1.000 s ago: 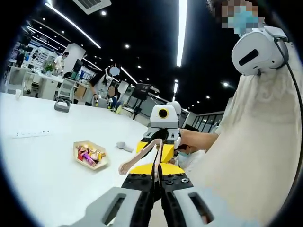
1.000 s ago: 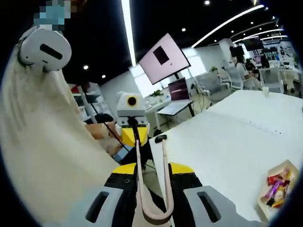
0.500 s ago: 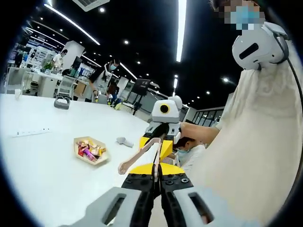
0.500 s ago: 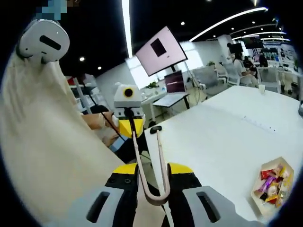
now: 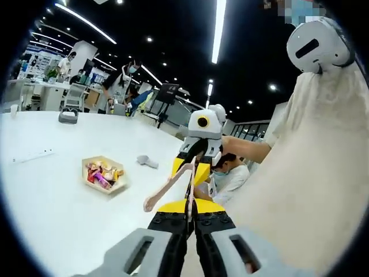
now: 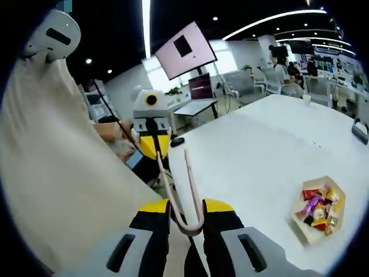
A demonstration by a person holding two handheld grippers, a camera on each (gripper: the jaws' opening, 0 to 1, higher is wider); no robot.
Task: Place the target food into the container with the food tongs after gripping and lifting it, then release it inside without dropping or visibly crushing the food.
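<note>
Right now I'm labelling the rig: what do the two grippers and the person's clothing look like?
Each gripper, left and right, has a grey body with slotted cutouts, black jaws and yellow blocks. The person wears a cream loose top and a white headset with a dark cable.

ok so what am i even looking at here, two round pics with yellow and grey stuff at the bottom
These are two fisheye cameras, each riding on a handheld gripper that a person carries, one per hand. The yellow, black and grey parts at the bottom of each picture are that gripper's own jaws.

In the right gripper view, the right gripper is shut on the bent end of a pair of beige food tongs, whose arms point away from the camera. The left gripper faces it from across.

In the left gripper view, the left gripper has its jaws closed, with the tongs reaching towards it.

On the white table sits a tray of wrapped sweets. The person wears a beige top.
</note>
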